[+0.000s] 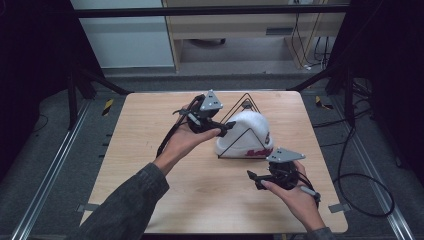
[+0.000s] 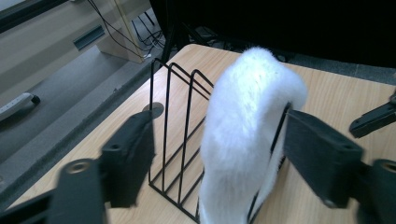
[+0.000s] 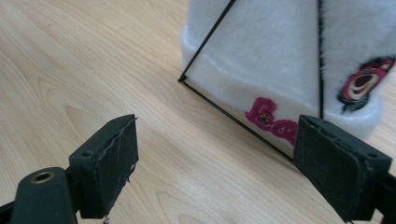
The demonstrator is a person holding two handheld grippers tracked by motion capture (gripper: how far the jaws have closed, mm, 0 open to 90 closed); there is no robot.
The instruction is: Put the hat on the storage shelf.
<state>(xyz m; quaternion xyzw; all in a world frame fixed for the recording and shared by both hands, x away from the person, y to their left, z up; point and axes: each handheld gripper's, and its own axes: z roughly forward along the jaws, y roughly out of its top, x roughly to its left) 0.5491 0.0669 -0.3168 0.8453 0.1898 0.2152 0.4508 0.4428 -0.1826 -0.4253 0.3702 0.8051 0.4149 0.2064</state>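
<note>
A white fluffy hat (image 1: 247,135) with red lettering stands upright in a black wire rack (image 1: 245,96) at the table's middle right. My left gripper (image 1: 231,127) sits at the hat's left end, level with its top. In the left gripper view its jaws stand apart on either side of the hat (image 2: 247,121); the left pad is clear of it and the right pad lies close by the rack's wire (image 2: 187,126). My right gripper (image 1: 253,180) is open low over the table in front of the hat (image 3: 275,51). Nothing lies between its jaws (image 3: 219,135), and the rack's base wire (image 3: 219,107) runs just ahead.
The wooden table (image 1: 150,130) is bare at the left and front. Metal rails run along the floor on both sides, cables lie on the floor at right (image 1: 360,185), and a light cabinet stands behind. The right gripper's jaw tip (image 2: 373,119) shows at the left gripper view's edge.
</note>
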